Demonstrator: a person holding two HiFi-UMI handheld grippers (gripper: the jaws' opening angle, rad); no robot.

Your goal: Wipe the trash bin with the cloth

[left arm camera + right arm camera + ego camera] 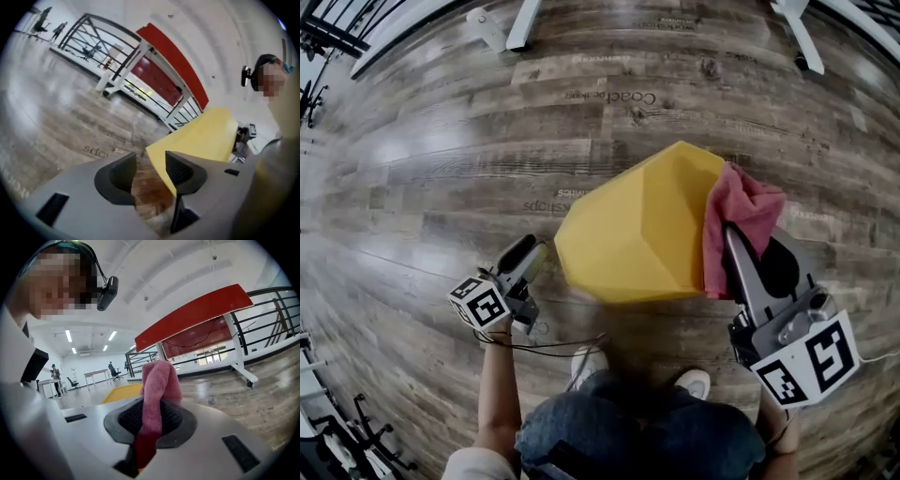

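1. Trash bin [637, 234], seen from your head view, is lying tipped on the wood-plank floor [441, 169] in front of your shoes [694, 382]. It is a yellow, smooth, faceted body with flat angled faces. Your left gripper [532, 251] is sitting just beside its lower left edge. Your right gripper [736, 248] is reaching in at its right side, and the pink cloth [741, 211] is bunching against that yellow face. Only this view is showing both tools and the whole bin together.

2. Left gripper view: your left gripper [150, 171] is standing with its ribbed dark pads wide apart and gripping nothing. The bin's [201, 138] sharp yellow corner is showing in the gap beyond the right pad. I cannot tell whether it is touching. A red table [168, 61] and a railing [93, 37] are showing behind.

3. Right gripper view: your right gripper [150, 420] is clamping the fuzzy cloth [159, 380], which is rising in a fold above the closed pads. Just a yellow strip of the bin [122, 392] is peeking out behind it.
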